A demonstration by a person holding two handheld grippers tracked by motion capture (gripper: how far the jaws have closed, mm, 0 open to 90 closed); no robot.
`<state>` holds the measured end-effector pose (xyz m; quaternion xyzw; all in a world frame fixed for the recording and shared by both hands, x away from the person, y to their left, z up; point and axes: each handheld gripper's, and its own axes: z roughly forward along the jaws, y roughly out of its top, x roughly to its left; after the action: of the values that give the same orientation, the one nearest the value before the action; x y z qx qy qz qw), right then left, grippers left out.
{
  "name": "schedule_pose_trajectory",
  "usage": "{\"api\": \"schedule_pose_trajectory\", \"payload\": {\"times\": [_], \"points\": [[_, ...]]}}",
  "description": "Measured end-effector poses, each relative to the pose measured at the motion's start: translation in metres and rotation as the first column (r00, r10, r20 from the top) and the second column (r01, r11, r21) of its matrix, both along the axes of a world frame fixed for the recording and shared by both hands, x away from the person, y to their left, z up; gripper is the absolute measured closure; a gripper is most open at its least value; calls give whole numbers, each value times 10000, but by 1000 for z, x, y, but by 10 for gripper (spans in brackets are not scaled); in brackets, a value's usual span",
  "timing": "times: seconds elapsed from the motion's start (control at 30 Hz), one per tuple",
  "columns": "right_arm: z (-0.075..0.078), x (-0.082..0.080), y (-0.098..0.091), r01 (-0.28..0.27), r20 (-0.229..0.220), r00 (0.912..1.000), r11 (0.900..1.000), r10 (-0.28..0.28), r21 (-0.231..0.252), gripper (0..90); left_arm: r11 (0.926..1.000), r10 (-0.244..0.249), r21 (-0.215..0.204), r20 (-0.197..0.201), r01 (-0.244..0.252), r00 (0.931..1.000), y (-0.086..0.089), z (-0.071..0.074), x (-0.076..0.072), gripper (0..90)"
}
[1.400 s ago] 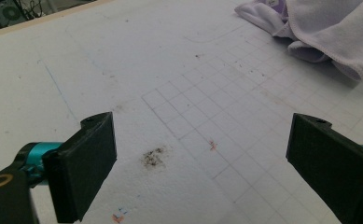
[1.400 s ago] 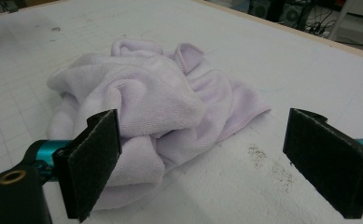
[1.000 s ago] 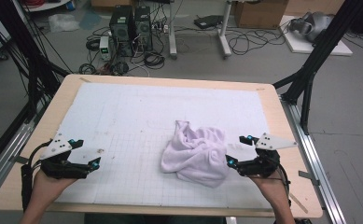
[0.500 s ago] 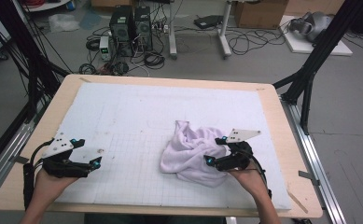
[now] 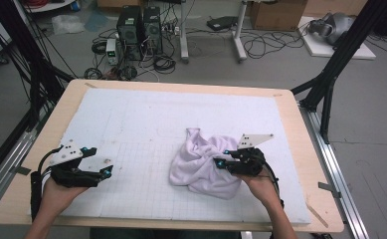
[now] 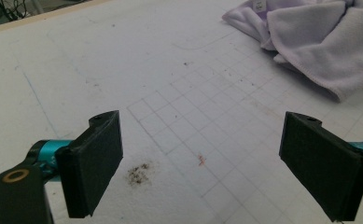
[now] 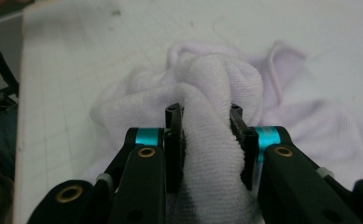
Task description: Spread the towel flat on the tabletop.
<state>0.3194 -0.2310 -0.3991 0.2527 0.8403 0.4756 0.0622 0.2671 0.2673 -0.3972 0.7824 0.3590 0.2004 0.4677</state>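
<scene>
So far, only the first grasp is made. The right hand-held gripper (image 5: pixel 220 163) is closed on a bunched fold of the lilac towel (image 5: pixel 201 162), with cloth squeezed up between the jaws, as seen in the right gripper view (image 7: pixel 206 140). The towel is found crumpled in a heap on the white gridded mat (image 5: pixel 146 119), right of centre on the table (image 5: pixel 300 129), and none of it is spread flat. The left hand-held gripper (image 5: pixel 106 172) is held wide open over bare mat, well apart from the towel, with nothing between its jaws (image 6: pixel 202 154). Judged from this, the work is at its start: one pinch is taken, the cloth is not lifted clear, and a second grip, unfolding and laying out or folding are all left to do. A small label (image 6: pixel 259 4) is seen at the towel's far edge in the left gripper view, but no writing on it can be read. No brand or other text is legible anywhere.
</scene>
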Motion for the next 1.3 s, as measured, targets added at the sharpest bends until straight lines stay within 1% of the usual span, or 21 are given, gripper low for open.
{"api": "schedule_pose_trajectory", "payload": {"times": [0.03, 0.1, 0.13, 0.2, 0.3, 0.47, 0.6, 0.63, 0.67, 0.7, 0.77, 0.8, 0.9, 1.07, 1.1, 1.13, 1.17, 1.2, 1.23, 1.27, 1.3], "points": [[13, 2, 5, -184, 190, 9997, 9996, 181, 201, 730, 10000, -47, -17, 31, 47, 10000, -2, 2, 2, 140], [19, 2, 8, -264, 249, 9994, 9993, 257, 266, 732, 10000, -84, -21, 32, 84, 10000, -3, 3, 4, 141], [35, 4, 18, -499, 455, 9978, 9985, 488, 246, 731, 9999, -121, -42, 50, 122, 9999, -4, 4, 5, 142], [42, 6, 22, -638, 433, 9971, 9976, 626, 271, 732, 9998, -193, -59, 87, 194, 9998, -6, 7, 7, 142], [66, 7, 44, -1158, 704, 9911, 9924, 1127, 427, 732, 9993, -296, -206, 259, 302, 9992, -10, 14, 10, 144], [80, 3, 71, -1826, 969, 9797, 9808, 1756, 687, 731, 9979, -584, -261, 399, 595, 9975, -19, 22, 13, 148], [64, -1, 89, -2049, 650, 9775, 9766, 2008, 656, 726, 9959, -812, -355, 418, 827, 9958, -29, 23, 16, 154], [43, -4, 102, -2153, 308, 9761, 9765, 2149, 107, 694, 9949, -947, -302, 348, 957, 9949, -34, 21, 18, 160], [43, -4, 102, -2153, 308, 9761, 9765, 2149, 107, 694, 9949, -947, -302, 348, 957, 9949, -34, 21, 18, 163], [18, -6, 112, -2218, -160, 9751, 9735, 2212, -552, 610, 9935, -1106, -228, 226, 1111, 9936, -40, 18, 20, 166], [10, -9, 112, -2289, -281, 9734, 9715, 2275, -610, 463, 9931, -1148, -226, 203, 1152, 9932, -43, 16, 21, 171], [10, -9, 112, -2289, -281, 9734, 9715, 2275, -610, 463, 9921, -1230, -224, 169, 1233, 9923, -46, 15, 21, 171], [25, -17, 90, -2040, 336, 9786, 9786, 2030, 264, 376, 9881, -1528, -148, 86, 1529, 9882, -57, 13, 26, 187], [36, -14, 57, -1287, 603, 9903, 9901, 1254, 559, 381, 9828, -1831, -221, 26, 1831, 9831, -71, 10, 32, 204], [32, -11, 46, -971, 630, 9934, 9951, 956, 206, 397, 9811, -1922, -232, -8, 1922, 9813, -75, 9, 33, 218], [32, -11, 46, -971, 630, 9934, 9951, 956, 206, 397, 9789, -2033, -209, -15, 2032, 9791, -79, 8, 34, 218], [21, -9, 37, -754, 403, 9963, 9971, 755, -35, 413, 9722, -2334, -222, -155, 2330, 9723, -88, 5, 38, 261], [21, -9, 37, -754, 403, 9963, 9971, 755, -35, 413, 9722, -2334, -222, -155, 2330, 9723, -88, 5, 38, 287], [9, -10, 35, -726, 324, 9967, 9967, 738, -364, 417, 9649, -2624, -200, -291, 2619, 9645, -97, 0, 41, 309], [9, -10, 35, -726, 324, 9967, 9967, 738, -364, 417, 9649, -2624, -200, -291, 2619, 9645, -97, 0, 41, 325], [-3, -13, 37, -749, 92, 9971, 9951, 756, -641, 428, 9575, -2883, -90, -457, 2882, 9564, -107, -5, 44, 345]]}}
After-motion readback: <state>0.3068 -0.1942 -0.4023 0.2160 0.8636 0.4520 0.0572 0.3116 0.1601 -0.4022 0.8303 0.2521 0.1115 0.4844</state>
